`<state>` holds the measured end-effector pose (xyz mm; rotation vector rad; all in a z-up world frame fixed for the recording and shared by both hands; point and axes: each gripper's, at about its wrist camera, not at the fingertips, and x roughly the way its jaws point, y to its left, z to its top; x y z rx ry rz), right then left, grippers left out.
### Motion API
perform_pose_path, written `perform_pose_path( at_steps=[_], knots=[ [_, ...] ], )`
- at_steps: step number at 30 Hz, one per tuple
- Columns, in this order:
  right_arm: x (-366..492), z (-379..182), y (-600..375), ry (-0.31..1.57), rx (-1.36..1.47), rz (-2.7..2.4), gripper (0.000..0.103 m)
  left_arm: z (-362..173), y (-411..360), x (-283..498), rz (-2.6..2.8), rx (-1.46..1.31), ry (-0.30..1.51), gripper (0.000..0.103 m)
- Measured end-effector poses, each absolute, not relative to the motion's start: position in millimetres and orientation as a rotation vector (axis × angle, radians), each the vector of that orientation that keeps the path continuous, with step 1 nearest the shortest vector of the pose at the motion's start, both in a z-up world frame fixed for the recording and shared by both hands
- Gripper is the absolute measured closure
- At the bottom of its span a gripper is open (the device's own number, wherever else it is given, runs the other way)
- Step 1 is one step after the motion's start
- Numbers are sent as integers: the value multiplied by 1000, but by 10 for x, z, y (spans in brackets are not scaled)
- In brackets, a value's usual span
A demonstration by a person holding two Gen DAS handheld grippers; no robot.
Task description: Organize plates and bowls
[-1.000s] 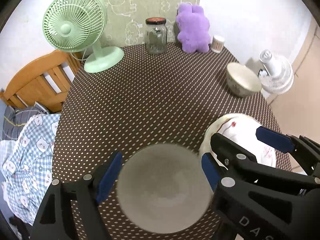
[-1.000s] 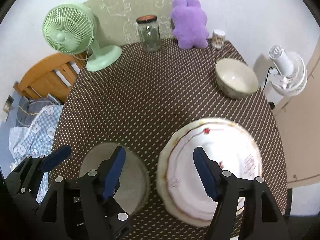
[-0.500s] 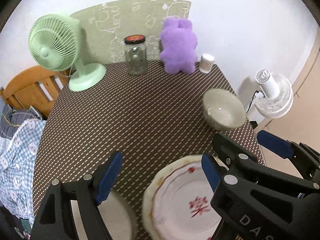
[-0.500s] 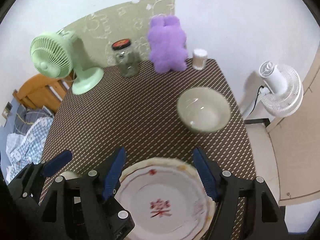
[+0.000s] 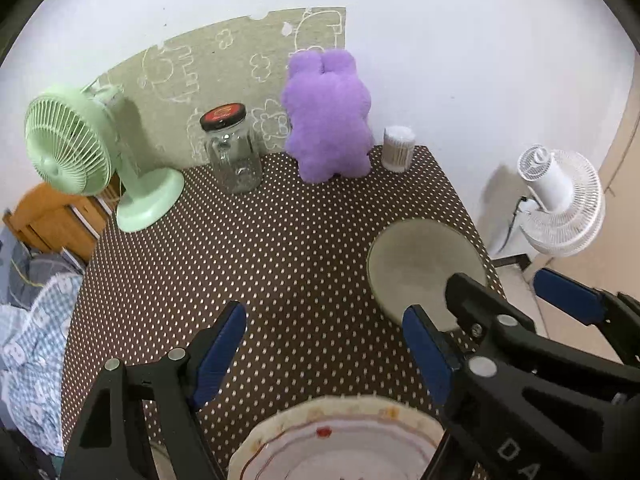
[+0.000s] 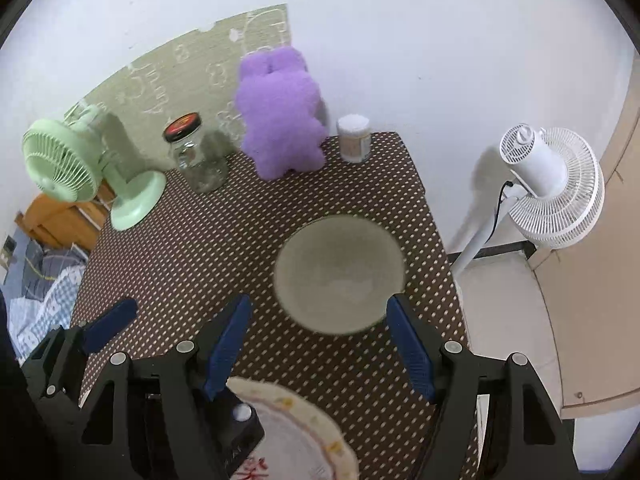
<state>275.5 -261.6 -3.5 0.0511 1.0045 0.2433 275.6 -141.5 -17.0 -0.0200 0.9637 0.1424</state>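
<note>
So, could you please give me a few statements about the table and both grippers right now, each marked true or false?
1. The right gripper is open and empty. True.
2. The bowl lies upside down. False: it sits upright, its hollow showing.
3. The jar stands between the green fan and the purple toy. True.
4. The left gripper grips the plate. False: its jaws are open, with only tablecloth between them.
5. The bowl rests on the plate. False: they sit apart on the cloth.
</note>
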Motion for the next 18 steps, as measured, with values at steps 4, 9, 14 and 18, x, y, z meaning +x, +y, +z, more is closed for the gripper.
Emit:
perform_pose_path(
  at_steps=[4, 9, 14, 18],
  knots=[
    [2932, -110, -2768, 1001, 67, 226, 29, -247, -1520, 2951, 134, -50, 975, 22],
    [3133, -258, -2913, 1002, 81, 194, 30, -404, -1654, 3209, 126, -31, 986, 26],
    [3354, -464, -2992, 1010, 96, 170, 30, -606, -1727, 3412, 122, -37, 1008, 33],
    [3461, -624, -3004, 1026, 92, 163, 30, -774, -1751, 3514, 114, -51, 1033, 34]
  ],
)
